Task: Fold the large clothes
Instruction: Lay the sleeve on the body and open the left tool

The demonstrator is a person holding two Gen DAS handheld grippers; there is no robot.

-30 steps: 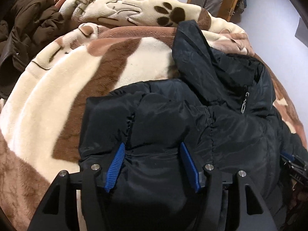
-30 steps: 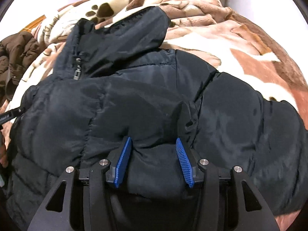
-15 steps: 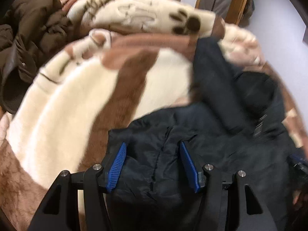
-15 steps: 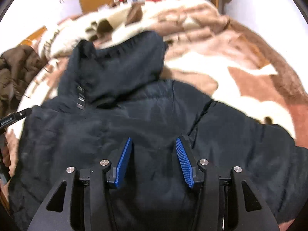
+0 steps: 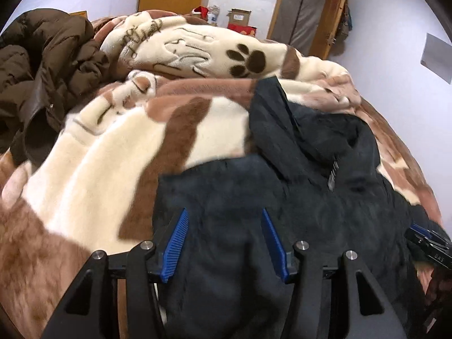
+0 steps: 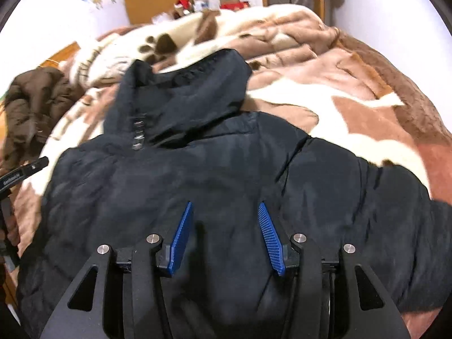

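Both gape over the black jacket (image 6: 226,169): left tongs (image 5: 223,240), just narrowing, right tongs (image 6: 226,234) (stamped "DAS").

Left gripper (image 5: 224,227): you carry a matte black plastic two-finger tool with angular, triangular cut-out frames.
Left pads (image 5: 176,244): your fingers are faced with bright blue ribbed strips, long and tapering.
Left screws (image 5: 301,245): four round silver screw heads sit across your frame.
Right gripper (image 6: 226,221): yours is the same black build, with blue ribbed pads (image 6: 269,238) and silver screws (image 6: 154,238).
Markings: small white lettering runs along your black finger (image 6: 17,179), too blurred to read.
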